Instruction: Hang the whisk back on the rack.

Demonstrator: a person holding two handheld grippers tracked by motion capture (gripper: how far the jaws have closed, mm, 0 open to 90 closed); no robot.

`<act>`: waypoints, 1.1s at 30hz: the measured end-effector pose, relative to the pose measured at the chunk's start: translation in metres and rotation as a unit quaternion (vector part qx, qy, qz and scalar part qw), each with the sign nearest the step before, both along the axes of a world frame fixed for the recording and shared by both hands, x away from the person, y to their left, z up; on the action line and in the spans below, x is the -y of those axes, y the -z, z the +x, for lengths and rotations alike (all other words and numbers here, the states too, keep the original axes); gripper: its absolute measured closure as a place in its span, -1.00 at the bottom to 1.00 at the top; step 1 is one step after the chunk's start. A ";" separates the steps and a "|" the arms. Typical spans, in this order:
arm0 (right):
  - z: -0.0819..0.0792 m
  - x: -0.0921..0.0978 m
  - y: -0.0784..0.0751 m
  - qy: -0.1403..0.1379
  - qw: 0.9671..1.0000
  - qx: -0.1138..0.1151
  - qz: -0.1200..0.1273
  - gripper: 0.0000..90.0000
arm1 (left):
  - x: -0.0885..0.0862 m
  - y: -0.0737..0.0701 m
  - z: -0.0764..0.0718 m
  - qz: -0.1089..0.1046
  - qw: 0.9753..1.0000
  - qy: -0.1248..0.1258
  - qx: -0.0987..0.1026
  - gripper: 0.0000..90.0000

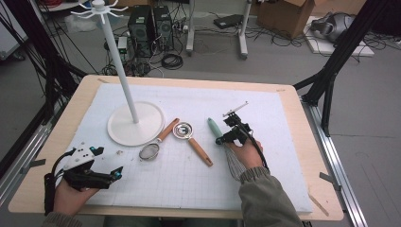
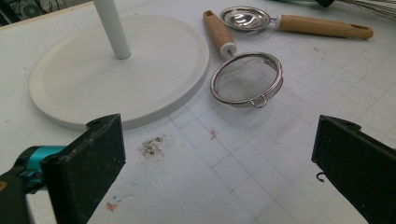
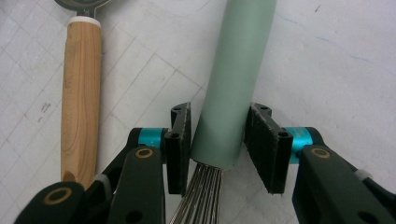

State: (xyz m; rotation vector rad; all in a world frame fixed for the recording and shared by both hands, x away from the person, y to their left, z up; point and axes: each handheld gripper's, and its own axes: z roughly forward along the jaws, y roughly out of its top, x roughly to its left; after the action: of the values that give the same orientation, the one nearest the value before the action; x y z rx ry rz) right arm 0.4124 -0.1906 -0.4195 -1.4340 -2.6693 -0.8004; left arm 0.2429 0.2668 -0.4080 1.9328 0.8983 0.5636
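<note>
The right gripper straddles the whisk handle's wire end, jaws narrow, barely clear of it. The whisk lies toward the mat's right edge, handle pointing away; the left gripper waits wide open.

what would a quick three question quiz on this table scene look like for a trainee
1. True or false: the right gripper has its jaws on either side of the whisk handle.
2. Which utensil lies nearest the white stand base? A) sieve B) whisk C) spoon
3. Fill in: the left gripper is ____, with nothing between its jaws.

Key: 1 true; 2 A; 3 open.
</note>
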 end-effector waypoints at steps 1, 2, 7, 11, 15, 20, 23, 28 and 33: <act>0.000 0.000 0.000 0.001 1.000 0.001 0.001 0.36 | 0.000 0.000 0.000 0.000 1.000 0.000 0.000 -0.93; 0.000 0.000 0.000 0.002 1.000 0.000 0.000 0.36 | 0.000 0.000 0.000 0.000 1.000 0.000 0.000 -0.93; 0.000 0.000 0.000 0.017 1.000 -0.003 0.001 0.40 | 0.000 0.000 0.000 0.000 1.000 0.000 0.000 -0.93; 0.001 0.002 0.000 0.033 0.999 -0.011 0.007 0.44 | 0.000 0.000 0.000 0.001 1.000 0.000 0.000 -0.93; 0.001 0.001 0.000 0.047 0.999 -0.020 0.010 0.47 | 0.000 0.000 0.000 -0.001 1.000 0.000 -0.001 -0.93; 0.002 0.003 0.000 0.052 0.998 -0.020 0.011 0.52 | 0.000 -0.001 0.000 0.000 1.000 0.001 0.000 -0.93; 0.001 0.004 -0.001 0.052 0.998 -0.019 0.007 0.54 | 0.000 -0.001 0.000 0.000 1.000 0.001 0.000 -0.93; 0.000 0.007 -0.002 0.052 0.998 -0.020 0.000 0.54 | 0.001 -0.001 0.000 -0.001 1.000 0.001 0.000 -0.93; -0.002 0.012 -0.005 0.050 0.998 -0.024 0.015 0.54 | 0.002 -0.002 0.000 -0.004 1.000 0.004 -0.001 -0.93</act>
State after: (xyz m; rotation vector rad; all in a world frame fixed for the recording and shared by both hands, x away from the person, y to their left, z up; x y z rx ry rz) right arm 0.4104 -0.2029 -0.4144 -1.5694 -2.5579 -0.7962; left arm 0.2430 0.2650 -0.4065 1.9291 0.8919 0.5524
